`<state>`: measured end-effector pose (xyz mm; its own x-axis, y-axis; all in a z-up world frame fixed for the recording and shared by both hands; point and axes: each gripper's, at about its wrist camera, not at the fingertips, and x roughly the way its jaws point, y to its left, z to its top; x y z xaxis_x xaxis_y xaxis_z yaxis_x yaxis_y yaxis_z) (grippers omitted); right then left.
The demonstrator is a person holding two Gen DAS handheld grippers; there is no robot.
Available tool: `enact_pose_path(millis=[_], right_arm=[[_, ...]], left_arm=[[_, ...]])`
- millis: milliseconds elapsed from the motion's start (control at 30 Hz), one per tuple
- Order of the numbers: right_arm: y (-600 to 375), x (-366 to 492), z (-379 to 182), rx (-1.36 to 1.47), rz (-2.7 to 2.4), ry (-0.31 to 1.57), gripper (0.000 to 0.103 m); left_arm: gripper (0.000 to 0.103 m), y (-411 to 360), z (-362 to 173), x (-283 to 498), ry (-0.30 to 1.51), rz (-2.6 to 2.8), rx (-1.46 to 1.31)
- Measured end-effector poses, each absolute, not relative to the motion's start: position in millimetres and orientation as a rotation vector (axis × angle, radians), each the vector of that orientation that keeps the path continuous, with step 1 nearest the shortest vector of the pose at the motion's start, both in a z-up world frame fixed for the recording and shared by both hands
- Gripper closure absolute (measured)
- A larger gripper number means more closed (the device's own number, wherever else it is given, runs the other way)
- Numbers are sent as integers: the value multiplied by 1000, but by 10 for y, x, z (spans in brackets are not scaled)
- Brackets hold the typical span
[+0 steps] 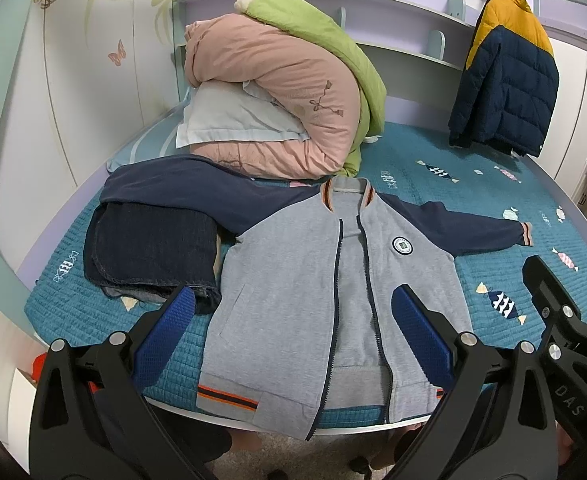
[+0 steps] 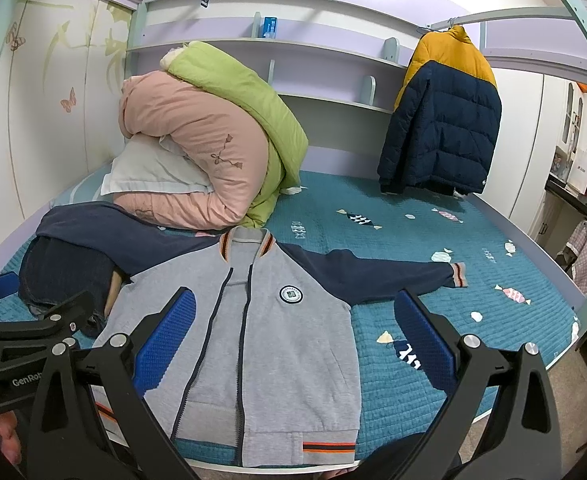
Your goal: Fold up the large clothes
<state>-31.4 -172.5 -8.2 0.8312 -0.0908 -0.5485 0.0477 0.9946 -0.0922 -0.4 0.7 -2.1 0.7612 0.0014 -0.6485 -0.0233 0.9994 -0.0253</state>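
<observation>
A grey zip jacket (image 1: pixel 293 280) with navy sleeves lies front up on the teal bed (image 1: pixel 433 152), unzipped, hem hanging over the near edge. Its right-hand sleeve (image 1: pixel 473 228) stretches out flat; the other sleeve (image 1: pixel 181 192) lies over folded dark jeans (image 1: pixel 153 248). The jacket also shows in the right wrist view (image 2: pixel 277 332). My left gripper (image 1: pixel 293 332) is open and empty above the jacket's lower half. My right gripper (image 2: pixel 295 336) is open and empty above the jacket's right side, and also shows at the left wrist view's right edge (image 1: pixel 569 304).
A pink and green quilt pile (image 1: pixel 285 92) with a pillow (image 1: pixel 229 120) sits at the back left. A navy and yellow puffer jacket (image 1: pixel 505 76) hangs at the back right. Shelves (image 2: pixel 333 68) line the back wall. A wardrobe (image 1: pixel 73 80) borders the left.
</observation>
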Motion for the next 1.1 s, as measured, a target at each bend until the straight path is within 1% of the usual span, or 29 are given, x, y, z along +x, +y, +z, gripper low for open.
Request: enact_pose_path(millis=[867,1033,1067,1100], right_arm=[[-1709,-304,-78,-79,-75,588,7],[-1680,-311,-132,-89,-69,594,7],[-1670,-309,-145,-92,-66,597,7],[-1664,-310,-164,-94,-64,600,7]], left_arm=[[5,-48,-120,-34,715,9,-37],[5,-57,-257,-23,788,16,-41],[5,-38,-246,-3,837,18,-40],[5,-38,-249,2,843,23,-38]])
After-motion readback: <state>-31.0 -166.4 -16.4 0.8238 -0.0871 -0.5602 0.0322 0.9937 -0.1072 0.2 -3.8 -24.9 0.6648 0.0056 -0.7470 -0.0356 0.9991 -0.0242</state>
